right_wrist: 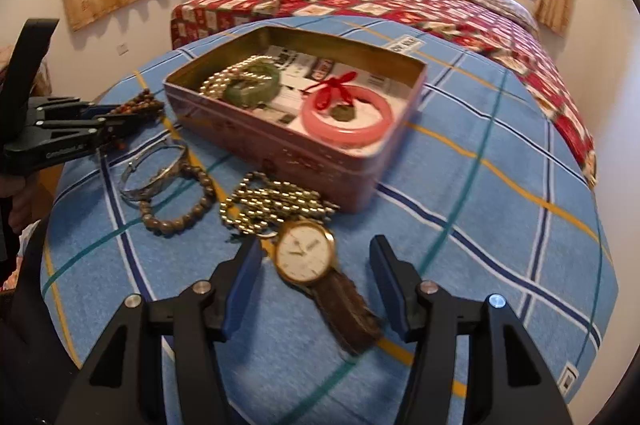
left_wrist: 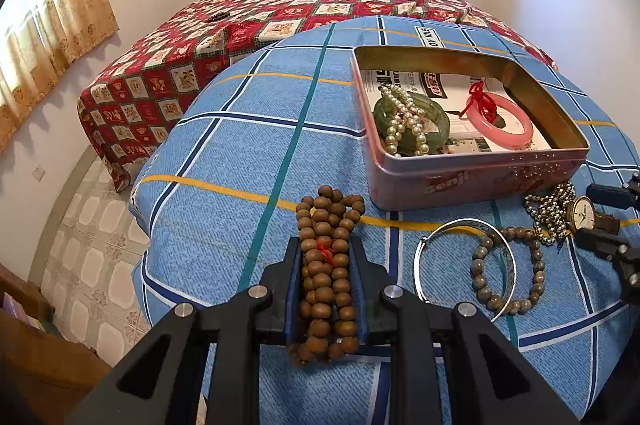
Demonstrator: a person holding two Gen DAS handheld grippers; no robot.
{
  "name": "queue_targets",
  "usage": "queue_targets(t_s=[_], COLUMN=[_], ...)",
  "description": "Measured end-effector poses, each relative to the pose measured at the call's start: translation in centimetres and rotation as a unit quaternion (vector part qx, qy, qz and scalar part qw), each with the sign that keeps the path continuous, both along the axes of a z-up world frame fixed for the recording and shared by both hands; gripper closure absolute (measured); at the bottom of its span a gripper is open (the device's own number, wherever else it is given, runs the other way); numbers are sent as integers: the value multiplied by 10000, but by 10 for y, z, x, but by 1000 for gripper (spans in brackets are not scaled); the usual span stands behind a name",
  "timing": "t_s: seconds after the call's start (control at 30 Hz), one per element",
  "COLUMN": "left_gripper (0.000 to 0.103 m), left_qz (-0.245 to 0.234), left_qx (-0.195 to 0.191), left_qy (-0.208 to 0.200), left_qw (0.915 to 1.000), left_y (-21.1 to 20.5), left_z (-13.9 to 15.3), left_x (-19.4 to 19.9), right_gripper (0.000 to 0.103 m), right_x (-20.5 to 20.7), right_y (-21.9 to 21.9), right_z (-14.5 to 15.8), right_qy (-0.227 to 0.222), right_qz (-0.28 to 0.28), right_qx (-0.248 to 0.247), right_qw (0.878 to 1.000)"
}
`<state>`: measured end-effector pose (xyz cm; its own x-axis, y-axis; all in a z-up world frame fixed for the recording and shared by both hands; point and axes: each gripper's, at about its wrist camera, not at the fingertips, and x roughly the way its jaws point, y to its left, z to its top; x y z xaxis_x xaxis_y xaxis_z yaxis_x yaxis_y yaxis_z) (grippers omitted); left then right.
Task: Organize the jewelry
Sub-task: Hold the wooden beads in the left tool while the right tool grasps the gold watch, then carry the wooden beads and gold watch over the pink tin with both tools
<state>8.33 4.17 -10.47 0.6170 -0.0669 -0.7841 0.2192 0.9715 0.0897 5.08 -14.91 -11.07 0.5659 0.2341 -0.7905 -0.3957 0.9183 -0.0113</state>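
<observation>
My left gripper [left_wrist: 326,249] is shut on a brown wooden bead strand [left_wrist: 326,265], held just above the blue checked cloth, left of the pink tin box [left_wrist: 472,181]. The tin holds a green bangle with pearls [left_wrist: 408,119] and a pink bangle [left_wrist: 502,123]. My right gripper [right_wrist: 316,253] is open, its fingers either side of a gold wristwatch [right_wrist: 306,252] lying on the cloth. A gold bead chain [right_wrist: 272,203], a silver bangle [right_wrist: 154,171] and a grey-brown bead bracelet [right_wrist: 180,209] lie beside the tin.
The blue checked cloth [left_wrist: 240,145] covers a round table. A bed with a red patterned cover [left_wrist: 240,25] stands behind it, with a small dark object on it. Curtained windows line the walls. Tiled floor [left_wrist: 92,245] lies to the left.
</observation>
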Motion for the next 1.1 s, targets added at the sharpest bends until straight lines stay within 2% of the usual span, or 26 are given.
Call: queue_targets(t_s=[0.07, 0.17, 0.3, 0.7, 1.1], left_gripper=[80, 80, 80, 80, 80], left_qz=[5, 7, 9, 20, -61], left_qx=[-2, 1, -19, -71, -137], left_qy=[-3, -5, 2, -26, -317], left_qw=[10000, 10000, 10000, 10000, 9994], left_y=[0, 1, 1, 0, -1], left_z=[0, 0, 0, 1, 32], left_x=[0, 0, 0, -1, -16], right_gripper=[45, 46, 66, 67, 67], right_x=[1, -1, 2, -4, -9], right_y=[4, 0, -11, -24, -31], right_z=[-5, -7, -6, -2, 17], right_qy=[55, 56, 80, -2, -333], right_qz=[79, 66, -107, -324, -452], right_qx=[-141, -94, 1, 294, 399], right_qw=[9999, 9999, 9999, 9990, 9976])
